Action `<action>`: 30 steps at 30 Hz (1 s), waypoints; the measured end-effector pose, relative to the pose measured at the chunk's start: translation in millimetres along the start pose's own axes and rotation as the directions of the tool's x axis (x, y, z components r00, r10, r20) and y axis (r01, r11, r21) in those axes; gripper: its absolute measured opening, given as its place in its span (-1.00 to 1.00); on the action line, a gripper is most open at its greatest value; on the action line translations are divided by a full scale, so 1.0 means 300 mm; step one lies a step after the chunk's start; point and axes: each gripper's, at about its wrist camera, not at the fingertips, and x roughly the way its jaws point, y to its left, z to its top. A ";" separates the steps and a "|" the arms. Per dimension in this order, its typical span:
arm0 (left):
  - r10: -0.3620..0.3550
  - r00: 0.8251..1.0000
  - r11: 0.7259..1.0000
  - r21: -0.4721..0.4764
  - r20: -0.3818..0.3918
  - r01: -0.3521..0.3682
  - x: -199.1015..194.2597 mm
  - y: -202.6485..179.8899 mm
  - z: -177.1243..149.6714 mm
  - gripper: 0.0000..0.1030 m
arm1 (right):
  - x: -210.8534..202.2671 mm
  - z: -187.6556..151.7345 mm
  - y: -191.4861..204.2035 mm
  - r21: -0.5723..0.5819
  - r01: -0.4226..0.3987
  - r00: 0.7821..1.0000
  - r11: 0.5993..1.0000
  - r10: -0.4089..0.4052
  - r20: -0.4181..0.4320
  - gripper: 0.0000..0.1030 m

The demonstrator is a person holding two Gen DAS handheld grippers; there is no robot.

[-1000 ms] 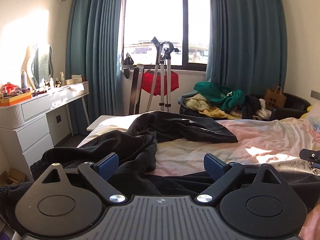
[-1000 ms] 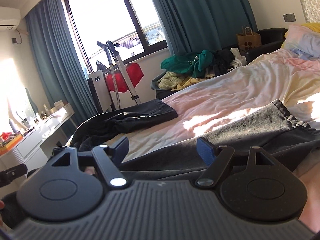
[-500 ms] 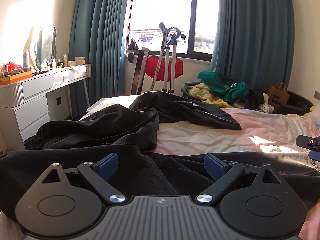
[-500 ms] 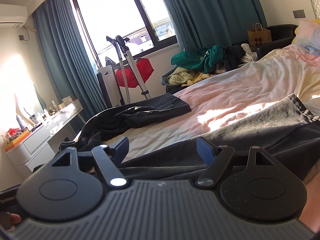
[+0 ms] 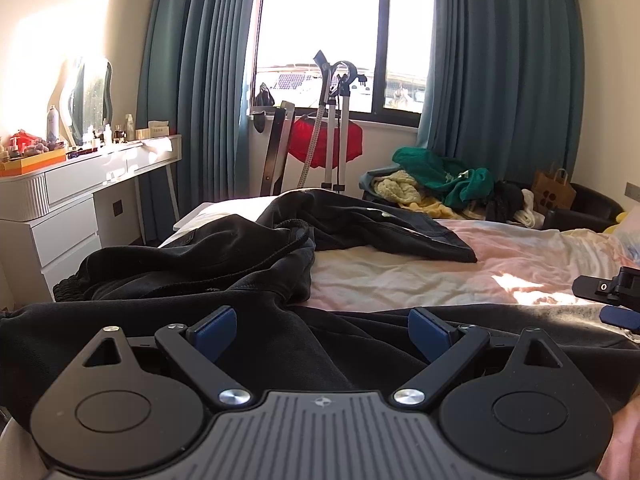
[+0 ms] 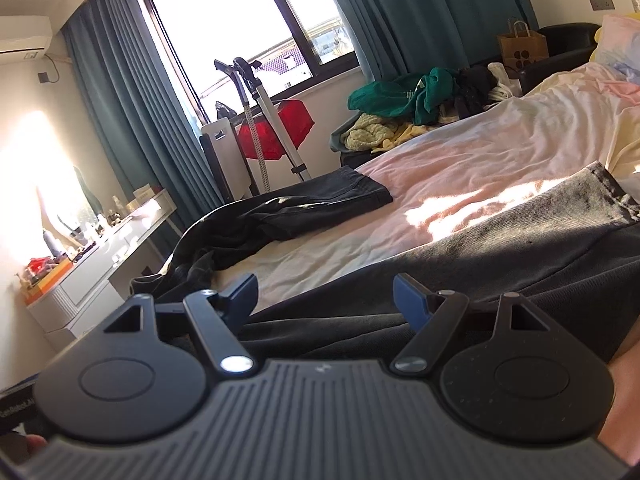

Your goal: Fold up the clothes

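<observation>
Both claws, left gripper (image 5: 322, 330) and right gripper (image 6: 325, 298), hung released over crumpled black cotton trousers (image 5: 320, 344) at lower frame on the pink-sheeted bed (image 5: 420, 280).

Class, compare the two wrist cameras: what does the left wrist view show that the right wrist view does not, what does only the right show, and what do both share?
Only the left wrist view shows the right gripper at its edge. Only the right wrist view shows the air conditioner and the wall socket. Both show the dark garment, the bed, the window, the white dresser and the paper bag.
</observation>
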 end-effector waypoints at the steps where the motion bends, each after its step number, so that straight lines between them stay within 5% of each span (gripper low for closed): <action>1: 0.003 1.000 1.000 -0.008 -0.003 -0.003 -0.002 0.001 0.000 0.83 | 0.011 0.008 -0.001 0.020 -0.012 1.000 1.000 0.012 -0.010 0.50; 8: 0.009 1.000 1.000 -0.030 -0.024 -0.009 0.000 -0.022 -0.017 0.83 | 0.196 0.095 -0.031 0.181 -0.071 0.994 0.981 0.086 -0.072 0.50; 18: 0.009 1.000 0.993 -0.118 0.009 -0.008 0.122 0.038 -0.031 0.83 | 0.730 0.151 -0.093 0.433 -0.047 0.984 0.900 0.116 -0.133 0.50; 30: 0.033 0.999 0.989 -0.143 0.027 -0.028 0.293 0.095 -0.069 0.83 | 1.262 0.160 -0.079 0.490 0.064 0.993 0.869 -0.007 -0.117 0.16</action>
